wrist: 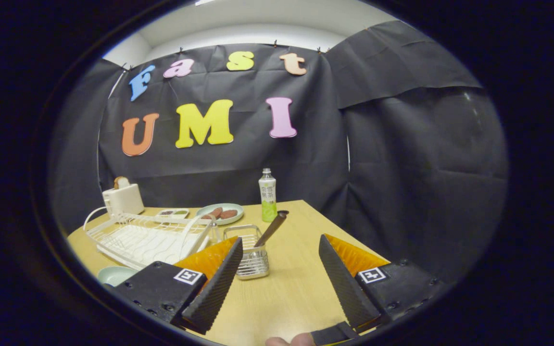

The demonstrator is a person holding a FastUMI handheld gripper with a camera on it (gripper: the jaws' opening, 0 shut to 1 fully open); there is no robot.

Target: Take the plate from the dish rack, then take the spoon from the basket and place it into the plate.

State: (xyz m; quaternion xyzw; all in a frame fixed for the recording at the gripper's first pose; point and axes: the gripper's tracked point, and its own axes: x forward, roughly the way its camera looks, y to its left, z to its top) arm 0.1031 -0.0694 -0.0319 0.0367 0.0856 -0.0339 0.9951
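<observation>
Desk (301, 288) carries everything. Dish rack (147, 238) sits toward the desk's left edge, looks emptied. Plate (116, 275) lies flat at the near left corner, partly hidden behind the left finger, so the plate step looks done. Toaster (124, 198) is at the far left corner, a dish of food (221, 214) and a small tray (173, 212) along the far edge, a bottle (267, 195) near the far corner. Wire basket (252, 252) stands mid-desk, just right of the rack. Spoon (271, 229) stands in it, handle leaning up and to the right.

Gripper (279, 271) is released, fingers spread wide, nothing between them.

Step in hand, judged: fetch the spoon. Basket is just ahead of the left finger, left of the gripper's centre line; spoon handle pokes up beyond the fingertips. To do it well: shift left to centre on the handle, pinch the free upper part above the basket rim, lift along the lean so the basket doesn't tip or drag, then carry left to the plate.
</observation>
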